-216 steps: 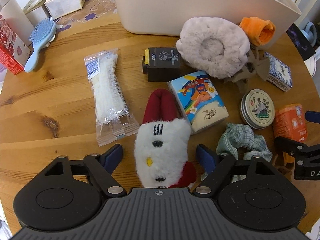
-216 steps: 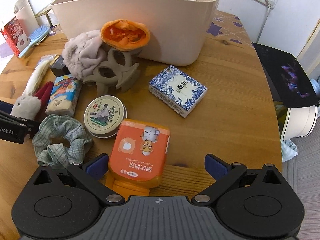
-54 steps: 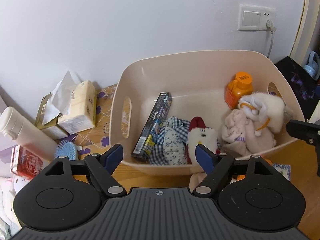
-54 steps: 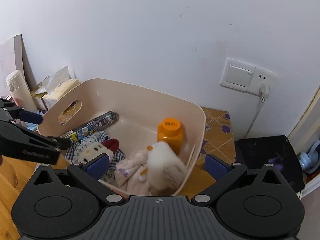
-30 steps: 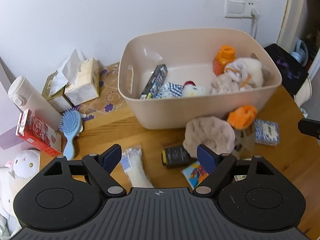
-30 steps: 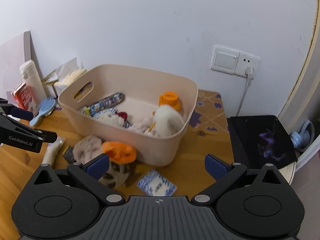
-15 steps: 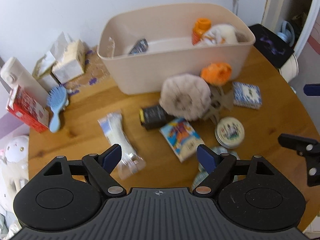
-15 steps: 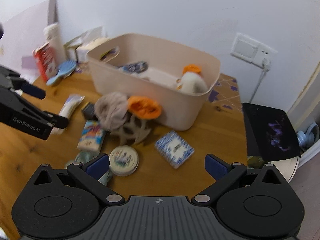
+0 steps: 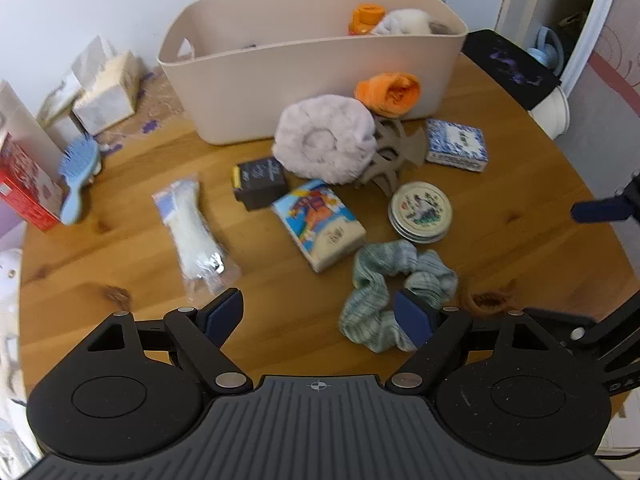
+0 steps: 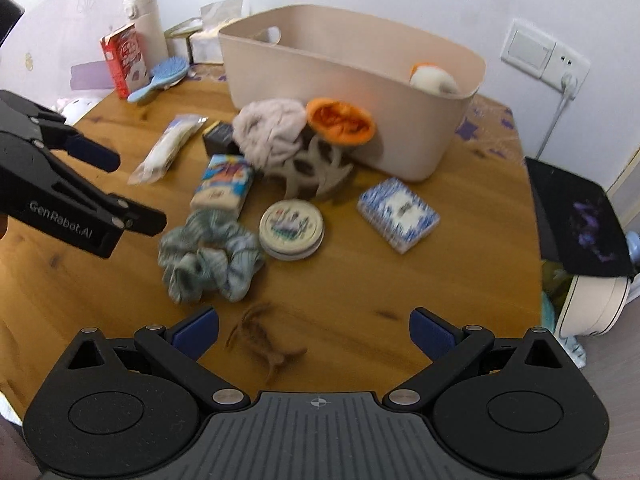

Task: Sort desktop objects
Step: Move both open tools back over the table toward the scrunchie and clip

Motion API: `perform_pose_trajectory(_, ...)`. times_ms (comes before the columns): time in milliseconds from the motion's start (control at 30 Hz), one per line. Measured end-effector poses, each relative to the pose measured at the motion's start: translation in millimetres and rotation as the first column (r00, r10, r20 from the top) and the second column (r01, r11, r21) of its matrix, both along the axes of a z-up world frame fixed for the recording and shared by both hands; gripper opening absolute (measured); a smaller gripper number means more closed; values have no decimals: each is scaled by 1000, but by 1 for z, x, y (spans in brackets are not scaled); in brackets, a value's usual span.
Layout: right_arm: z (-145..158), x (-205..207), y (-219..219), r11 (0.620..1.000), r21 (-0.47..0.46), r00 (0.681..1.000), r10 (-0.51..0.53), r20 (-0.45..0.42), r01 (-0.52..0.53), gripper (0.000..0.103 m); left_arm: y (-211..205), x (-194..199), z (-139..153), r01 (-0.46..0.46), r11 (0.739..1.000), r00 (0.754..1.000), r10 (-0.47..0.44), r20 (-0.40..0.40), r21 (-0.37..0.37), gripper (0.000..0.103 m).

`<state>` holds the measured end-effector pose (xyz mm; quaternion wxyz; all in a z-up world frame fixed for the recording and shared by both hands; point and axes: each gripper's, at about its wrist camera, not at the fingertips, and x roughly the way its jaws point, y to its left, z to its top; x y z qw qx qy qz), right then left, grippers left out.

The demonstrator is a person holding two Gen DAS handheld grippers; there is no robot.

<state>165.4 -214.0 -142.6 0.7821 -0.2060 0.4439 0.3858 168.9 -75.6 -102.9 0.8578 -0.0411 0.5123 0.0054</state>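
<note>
1. Both the left gripper (image 9: 318, 314) and right gripper (image 10: 314, 330) hover with jaws spread, empty.
2. The beige plastic bin (image 9: 304, 60) already holds an orange-capped bottle (image 9: 366, 16) and a white plush (image 9: 404, 22).
3. Left on the wooden table (image 10: 460, 280): green checked scrunchie (image 10: 208, 258), round tin (image 10: 291, 228), blue patterned tissue pack (image 10: 398, 214), brown hair claw (image 10: 262, 338), among others.

A white wall switch and socket (image 10: 544, 56) sits on the wall. A black cloth-covered thing (image 10: 580, 216) stands beside the round wooden table (image 10: 460, 280).
</note>
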Motion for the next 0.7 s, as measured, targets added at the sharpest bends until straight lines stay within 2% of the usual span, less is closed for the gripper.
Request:
perform_pose_trajectory(367, -29, -10, -10, 1000, -14, 999, -27, -45, 27, 103, -15, -3, -23, 14, 997, 999, -17, -31, -81, 84)
perform_pose_trajectory(533, -37, -11, -8, 1000, -7, 999, -26, -38, 26, 103, -26, 1, -34, 43, 997, 998, -46, -43, -64, 84)
perform_pose_trajectory(700, -44, -8, -4, 1000, 6, 999, -20, -37, 20, 103, -28, 10, -43, 28, 998, 998, -32, -56, -62, 84)
